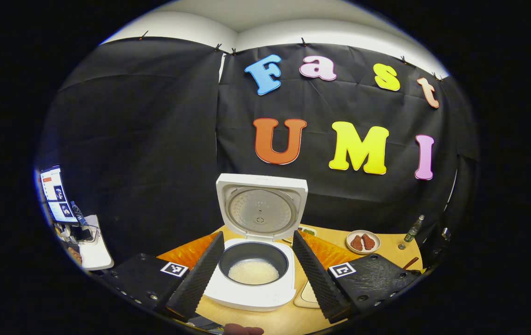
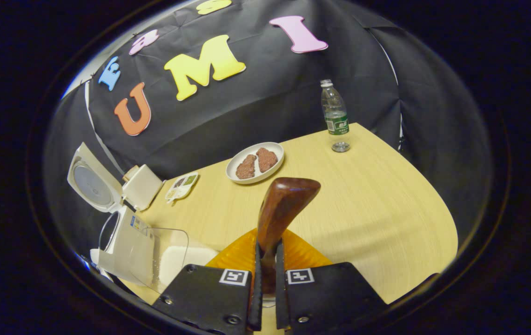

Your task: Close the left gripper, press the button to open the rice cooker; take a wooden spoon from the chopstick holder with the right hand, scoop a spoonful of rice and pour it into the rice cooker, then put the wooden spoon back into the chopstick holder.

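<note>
I can make out almost nothing to read here. My left gripper [image 1: 258, 270] and my right gripper [image 2: 265, 279] each carry square black-and-white coded markers, patterns and not words. The water bottle [image 2: 335, 116] wears a green label and the rice cooker [image 2: 125, 237] has a small sticker on its side, but the print on both is too small to tell.

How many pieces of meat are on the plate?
2: both lie side by side on the white plate near the table's far edge, one left of the other.
</note>
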Demonstrator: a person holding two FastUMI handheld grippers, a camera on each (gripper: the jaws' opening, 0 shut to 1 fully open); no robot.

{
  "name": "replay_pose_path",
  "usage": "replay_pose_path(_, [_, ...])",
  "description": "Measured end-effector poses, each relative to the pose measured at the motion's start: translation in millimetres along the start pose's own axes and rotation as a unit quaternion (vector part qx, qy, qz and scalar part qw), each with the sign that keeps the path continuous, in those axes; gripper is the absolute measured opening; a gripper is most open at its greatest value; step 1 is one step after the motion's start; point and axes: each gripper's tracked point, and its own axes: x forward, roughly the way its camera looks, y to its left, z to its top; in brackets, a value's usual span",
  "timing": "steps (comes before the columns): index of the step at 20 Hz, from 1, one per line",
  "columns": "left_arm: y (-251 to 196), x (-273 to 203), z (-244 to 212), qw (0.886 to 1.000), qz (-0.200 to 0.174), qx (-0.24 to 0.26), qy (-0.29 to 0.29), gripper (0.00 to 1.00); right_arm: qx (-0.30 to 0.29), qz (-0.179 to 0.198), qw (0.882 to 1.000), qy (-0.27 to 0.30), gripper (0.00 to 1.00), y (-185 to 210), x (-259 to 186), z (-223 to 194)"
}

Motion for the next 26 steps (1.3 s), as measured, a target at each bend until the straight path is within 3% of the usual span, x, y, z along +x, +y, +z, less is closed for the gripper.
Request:
replay_pose_path(3, [3.2,-2.6,-2.8,1.0,-0.009,-0.003,-0.002,0.94,-0.016,0.002,1.0,-0.015,0.12,13.0,-15.2,11.7])
replay_pose_path(8, [19.7,-2.0,2.6,0.999,-0.038,0.003,-0.017,0.94,-0.039,-0.036,0.996,-0.072,0.1,30.3,-52.7,53.9])
replay_pose_path(13, [58.4,-1.8,2.3,0.998,-0.061,0.008,-0.026,0.94,-0.083,-0.054,0.987,-0.128,0.1,92.8,-88.3,87.8])
replay_pose_path(20, [119.7,5.4,4.0,0.996,-0.076,0.029,-0.042,0.94,-0.122,-0.043,0.985,-0.11,0.1,184.2,-73.6,43.2])
replay_pose_path(26, [167.8,14.6,1.6,0.997,-0.07,0.018,-0.033,0.94,-0.184,-0.091,0.975,-0.087,0.1,196.4,-34.7,-1.5])
